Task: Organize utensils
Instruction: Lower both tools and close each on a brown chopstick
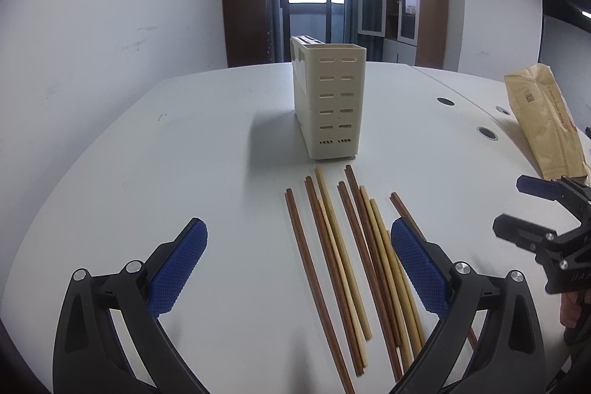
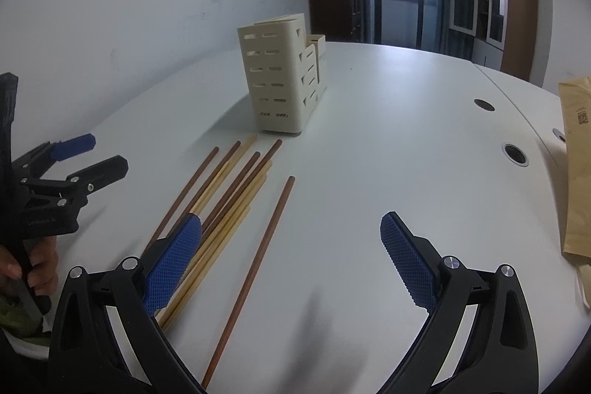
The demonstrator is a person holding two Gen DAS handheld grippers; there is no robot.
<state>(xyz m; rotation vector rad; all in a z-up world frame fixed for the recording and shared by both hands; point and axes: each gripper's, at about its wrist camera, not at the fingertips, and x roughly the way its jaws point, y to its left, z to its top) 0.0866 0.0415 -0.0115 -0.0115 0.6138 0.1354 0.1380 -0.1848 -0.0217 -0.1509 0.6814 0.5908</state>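
Left gripper (image 1: 299, 264), right gripper (image 2: 291, 257): jaws apart, nothing held. Chopsticks (image 1: 332, 246): loose on worktop (image 1: 184, 154), before holder (image 1: 328, 98). One stick is best singled out, gripped mid-length.

The left wrist view sits low and close over the near end of the chopsticks (image 1: 343, 246), looking forward along its open jaws across the tabletop (image 1: 184, 143) to the holder (image 1: 328, 98) and the window beyond. The right wrist view looks from further right, angled left, with one chopstick (image 2: 255, 268) between its jaws. Both share chopsticks, holder and each other's gripper.
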